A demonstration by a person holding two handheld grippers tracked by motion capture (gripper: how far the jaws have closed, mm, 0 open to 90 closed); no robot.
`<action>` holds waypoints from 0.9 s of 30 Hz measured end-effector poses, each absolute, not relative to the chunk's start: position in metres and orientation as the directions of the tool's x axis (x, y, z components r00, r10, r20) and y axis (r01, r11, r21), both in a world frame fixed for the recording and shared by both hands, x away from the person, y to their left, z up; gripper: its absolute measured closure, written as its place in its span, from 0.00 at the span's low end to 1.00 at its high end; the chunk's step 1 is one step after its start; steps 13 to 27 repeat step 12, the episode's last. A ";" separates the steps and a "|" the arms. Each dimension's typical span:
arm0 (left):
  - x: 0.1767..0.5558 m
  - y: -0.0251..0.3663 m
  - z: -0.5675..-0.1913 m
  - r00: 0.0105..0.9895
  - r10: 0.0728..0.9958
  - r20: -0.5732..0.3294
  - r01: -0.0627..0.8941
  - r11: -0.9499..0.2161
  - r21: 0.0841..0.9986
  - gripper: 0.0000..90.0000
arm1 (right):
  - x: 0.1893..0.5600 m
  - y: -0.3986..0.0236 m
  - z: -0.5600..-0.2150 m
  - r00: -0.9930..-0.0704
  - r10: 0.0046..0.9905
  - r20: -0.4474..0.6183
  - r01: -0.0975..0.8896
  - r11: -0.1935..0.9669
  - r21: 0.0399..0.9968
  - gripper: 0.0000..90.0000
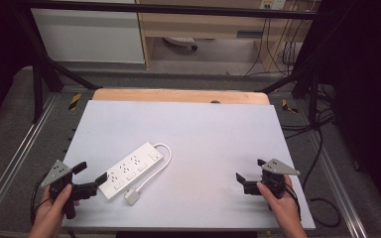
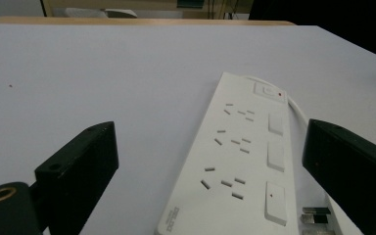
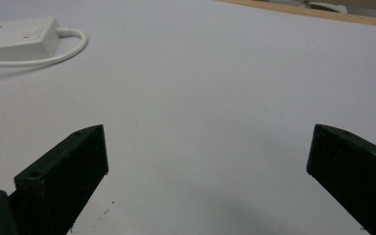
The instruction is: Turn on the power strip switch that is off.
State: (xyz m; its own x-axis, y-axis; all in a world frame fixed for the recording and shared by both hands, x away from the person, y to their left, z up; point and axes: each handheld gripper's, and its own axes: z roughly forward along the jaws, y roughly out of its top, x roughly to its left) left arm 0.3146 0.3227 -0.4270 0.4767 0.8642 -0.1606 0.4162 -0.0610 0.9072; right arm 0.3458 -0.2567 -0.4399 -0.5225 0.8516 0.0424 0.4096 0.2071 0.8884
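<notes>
A white power strip [image 1: 131, 169] lies diagonally on the pale table [image 1: 203, 129], its white cable [image 1: 164, 157] looping round to a white plug [image 1: 132, 198] near its front end. My left gripper [image 1: 92, 172] is open at the front left, jaws spread just short of the strip's near end. In the left gripper view the power strip [image 2: 242, 156] runs away between the jaws, with several sockets and switches on top. My right gripper [image 1: 249, 169] is open at the front right over bare table. The right gripper view has the power strip's end [image 3: 17, 38] and cable [image 3: 73, 49] far off at upper left.
A wooden edge [image 1: 178, 95] borders the table's far side. Black frame bars and metal rails flank both sides, with cables on the floor at the right [image 1: 322, 203]. A cabinet and shelf stand beyond.
</notes>
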 end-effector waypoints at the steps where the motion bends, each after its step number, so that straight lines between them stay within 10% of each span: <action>1: 0.313 0.322 -0.429 0.475 0.865 -0.162 0.425 -0.064 0.903 0.07 | 0.346 -0.257 -0.440 -0.522 0.852 0.037 0.411 0.213 0.887 0.03; 27: 0.306 0.306 -0.433 0.502 0.858 -0.105 0.438 -0.147 0.887 0.07 | 0.356 -0.252 -0.457 -0.435 0.900 0.022 0.519 0.230 0.823 0.03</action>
